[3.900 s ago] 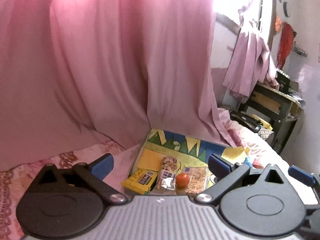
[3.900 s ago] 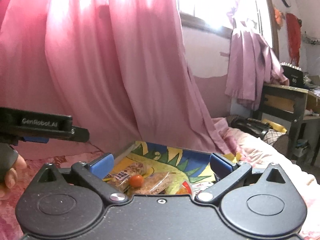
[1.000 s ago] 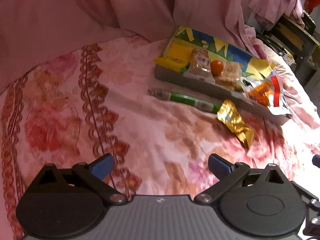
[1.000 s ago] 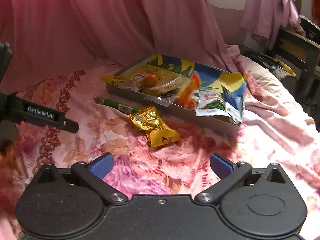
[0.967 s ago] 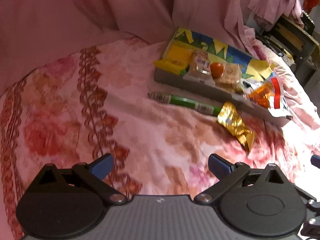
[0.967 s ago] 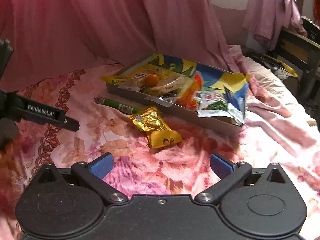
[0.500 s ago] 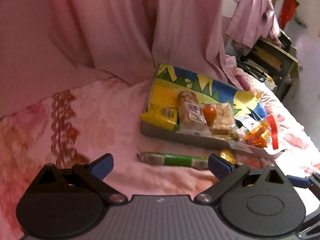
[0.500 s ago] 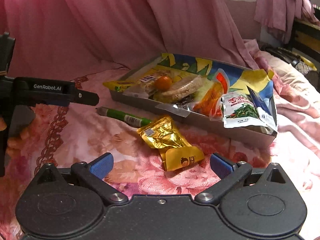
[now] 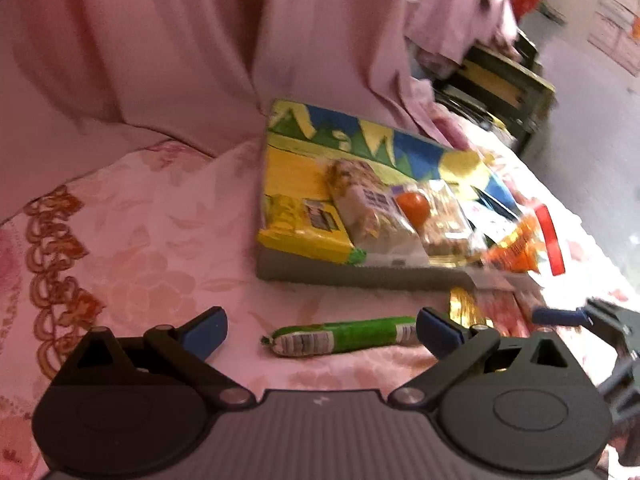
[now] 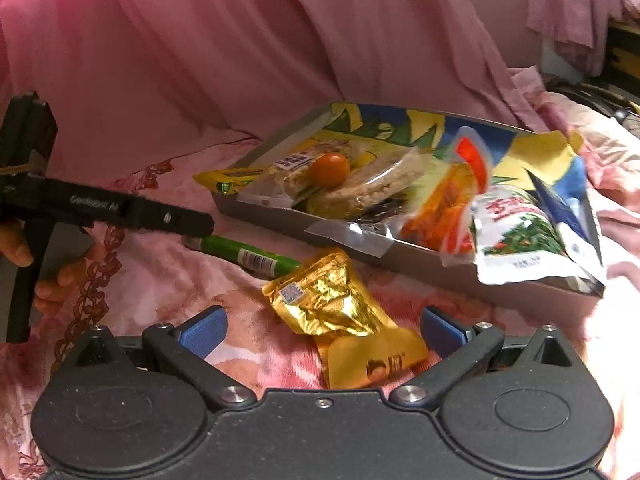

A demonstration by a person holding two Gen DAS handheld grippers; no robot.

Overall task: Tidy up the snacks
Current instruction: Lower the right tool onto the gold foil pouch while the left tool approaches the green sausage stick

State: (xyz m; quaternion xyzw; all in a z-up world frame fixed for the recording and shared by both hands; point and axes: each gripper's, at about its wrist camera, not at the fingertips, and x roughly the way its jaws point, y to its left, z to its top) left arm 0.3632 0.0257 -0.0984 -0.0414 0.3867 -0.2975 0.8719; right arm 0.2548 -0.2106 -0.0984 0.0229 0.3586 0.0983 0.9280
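A green sausage stick point(image 9: 340, 336) lies on the pink floral bedspread, between the open fingers of my left gripper point(image 9: 320, 326). It also shows in the right wrist view point(image 10: 248, 256). A gold snack packet point(image 10: 340, 316) lies between the open fingers of my right gripper point(image 10: 322, 330), and its edge shows in the left wrist view point(image 9: 464, 308). A grey cardboard tray point(image 9: 360, 274) with a colourful lining holds a yellow packet point(image 9: 304, 224), wrapped biscuits point(image 9: 368, 208), an orange fruit point(image 9: 414, 204) and an orange packet point(image 10: 448, 200). The left gripper shows from the side point(image 10: 120, 210).
A white and green packet point(image 10: 520, 240) hangs over the tray's near right rim point(image 10: 400, 256). Pink curtains point(image 9: 200, 60) hang behind the bed. A dark desk point(image 9: 504, 84) stands at the far right. The right gripper's tip shows at the edge point(image 9: 560, 316).
Both grippers have moved down and forward toward the bed. The green stick now lies between the left fingers and the gold packet between the right fingers. Both stay open.
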